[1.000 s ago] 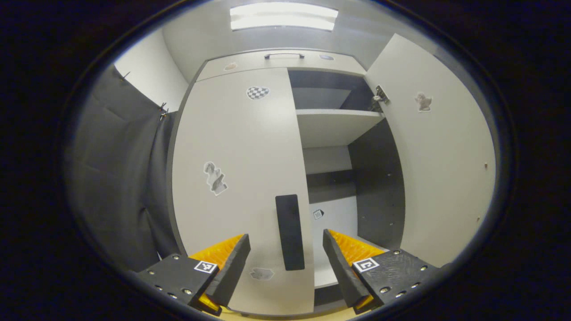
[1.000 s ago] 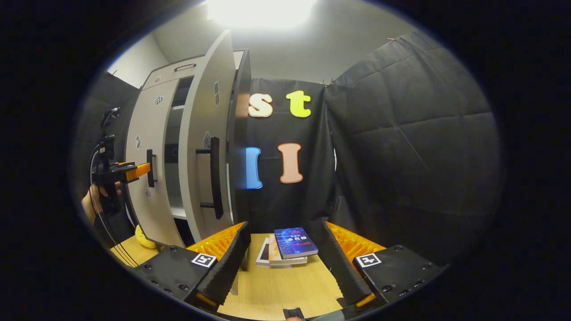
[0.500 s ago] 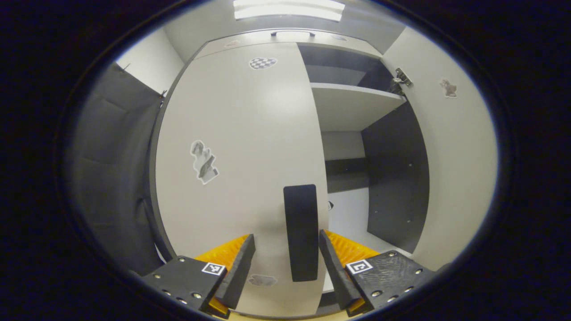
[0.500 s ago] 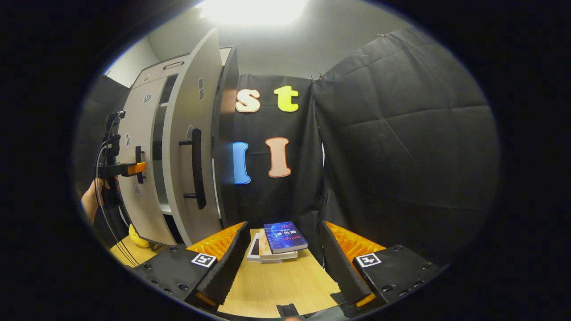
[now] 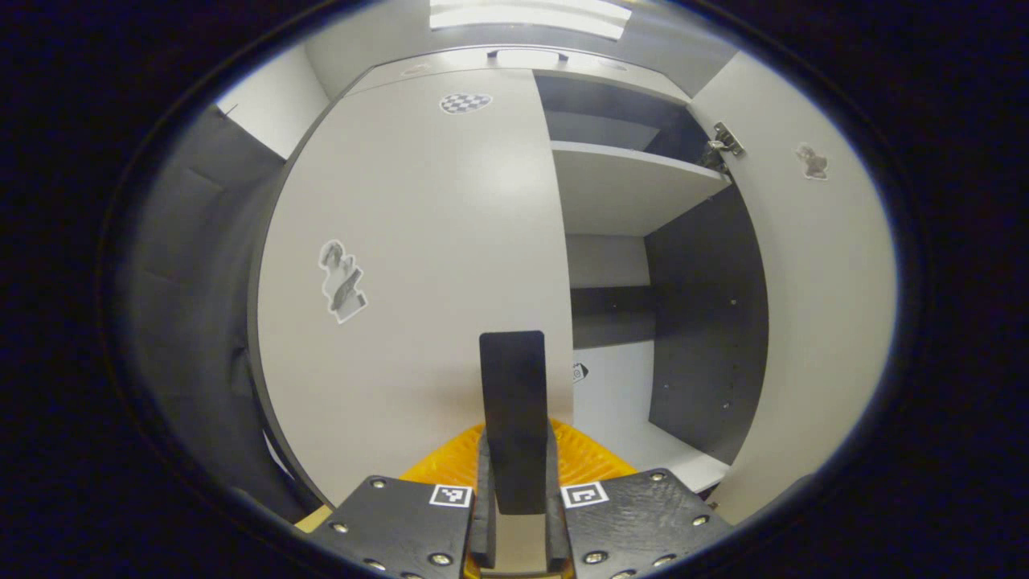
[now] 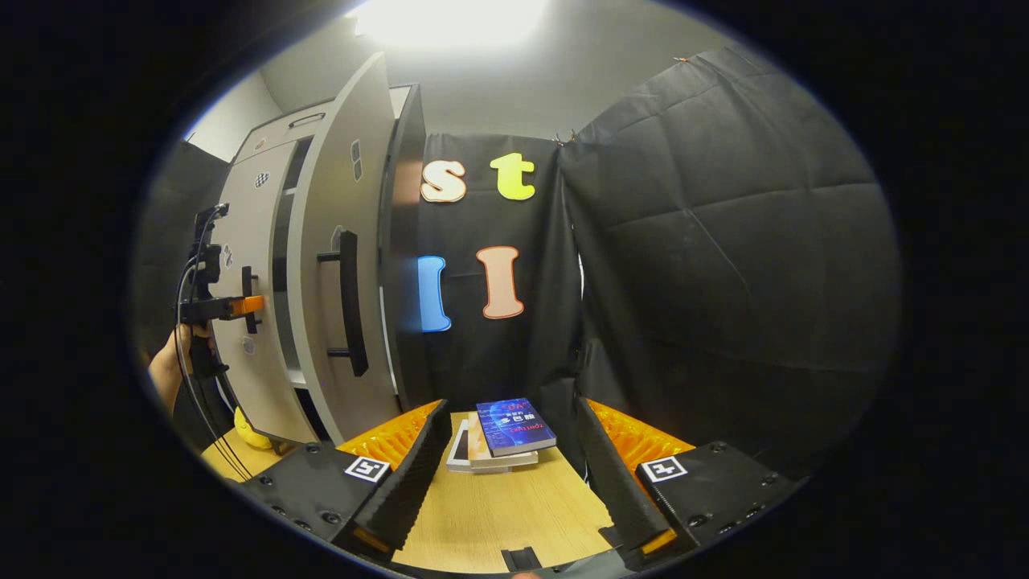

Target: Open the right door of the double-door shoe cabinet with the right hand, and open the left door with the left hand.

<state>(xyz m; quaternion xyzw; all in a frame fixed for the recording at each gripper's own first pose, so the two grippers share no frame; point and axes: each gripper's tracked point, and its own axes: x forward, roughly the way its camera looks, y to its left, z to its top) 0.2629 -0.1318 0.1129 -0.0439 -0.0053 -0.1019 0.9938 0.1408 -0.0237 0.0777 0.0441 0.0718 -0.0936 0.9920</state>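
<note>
In the left gripper view the grey left door of the shoe cabinet stands closed, and its black vertical handle runs down between my fingers. My left gripper is shut on that handle. The right door is swung open, baring a shelf and the dark inside. The right gripper view shows the open right door with its handle, and the left gripper on the left door's handle. My right gripper is open and holds nothing, away from the cabinet.
A small stack of books lies on the wooden surface beyond my right fingers. A yellow object sits low by the cabinet's foot. A hand holds the left gripper. Black cloth walls close the right side.
My left gripper moved forward onto the left door's handle and its fingers closed on it. The right gripper stayed open and hardly shifted.
</note>
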